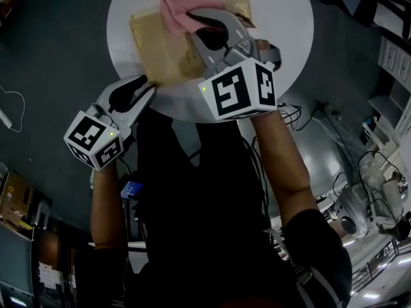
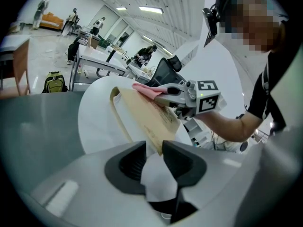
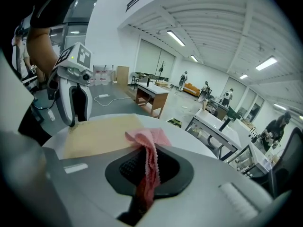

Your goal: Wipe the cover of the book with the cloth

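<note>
A tan book (image 1: 160, 43) lies on the round white table (image 1: 282, 18), with a pink cloth (image 1: 180, 11) resting on its far part. My right gripper (image 1: 198, 20) is over the book, shut on the cloth. In the right gripper view the cloth (image 3: 149, 145) hangs between the jaws, its free end on the book's cover (image 3: 99, 131). My left gripper (image 1: 149, 82) is at the book's near left corner. In the left gripper view that corner of the book (image 2: 142, 112) is pinched between the jaws of my left gripper (image 2: 155, 148).
The table stands on a dark floor (image 1: 51, 56). Cables and white equipment (image 1: 359, 191) lie to the right. Desks (image 3: 151, 96) and several people stand far off in the hall.
</note>
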{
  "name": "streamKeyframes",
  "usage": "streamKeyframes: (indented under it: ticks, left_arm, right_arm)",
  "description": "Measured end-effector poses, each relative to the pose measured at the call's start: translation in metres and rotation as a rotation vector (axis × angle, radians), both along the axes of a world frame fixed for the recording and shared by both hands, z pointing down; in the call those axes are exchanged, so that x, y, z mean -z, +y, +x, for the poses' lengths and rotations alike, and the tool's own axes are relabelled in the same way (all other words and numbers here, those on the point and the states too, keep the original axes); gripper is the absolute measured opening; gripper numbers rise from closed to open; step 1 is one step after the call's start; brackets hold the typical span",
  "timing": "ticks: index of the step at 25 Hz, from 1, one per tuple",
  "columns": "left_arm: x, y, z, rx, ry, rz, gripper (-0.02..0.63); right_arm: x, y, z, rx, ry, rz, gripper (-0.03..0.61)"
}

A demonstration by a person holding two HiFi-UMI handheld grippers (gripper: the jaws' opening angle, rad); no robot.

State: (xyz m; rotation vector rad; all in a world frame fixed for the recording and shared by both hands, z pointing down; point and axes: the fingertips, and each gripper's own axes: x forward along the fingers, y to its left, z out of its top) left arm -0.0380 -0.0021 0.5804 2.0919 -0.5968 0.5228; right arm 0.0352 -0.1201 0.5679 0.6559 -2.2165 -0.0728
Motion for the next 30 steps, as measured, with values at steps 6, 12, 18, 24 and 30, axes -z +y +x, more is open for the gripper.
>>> streamKeyframes:
  ticks: [6, 12, 18, 24, 30]
  left_arm:
    - [0.008, 0.01, -0.029, 0.0, -0.022, -0.012, 0.11]
    - [0.013, 0.015, -0.045, 0.007, -0.031, -0.012, 0.11]
    - [0.008, 0.012, -0.03, 0.003, -0.041, -0.01, 0.11]
    - [0.006, 0.011, -0.027, 0.01, -0.04, -0.006, 0.109]
    - [0.007, 0.015, -0.029, 0.022, -0.022, 0.006, 0.11]
  right_arm:
    - [0.009, 0.007, -0.009, -0.034, 0.007, 0.006, 0.009]
    - [0.014, 0.008, 0.001, -0.076, 0.02, 0.012, 0.009]
    - [0.008, 0.0, 0.042, -0.123, 0.042, 0.014, 0.009]
    - [0.005, -0.007, 0.071, -0.179, 0.067, 0.017, 0.009]
    - [0.0, -0.014, 0.102, -0.256, 0.179, 0.008, 0.009]
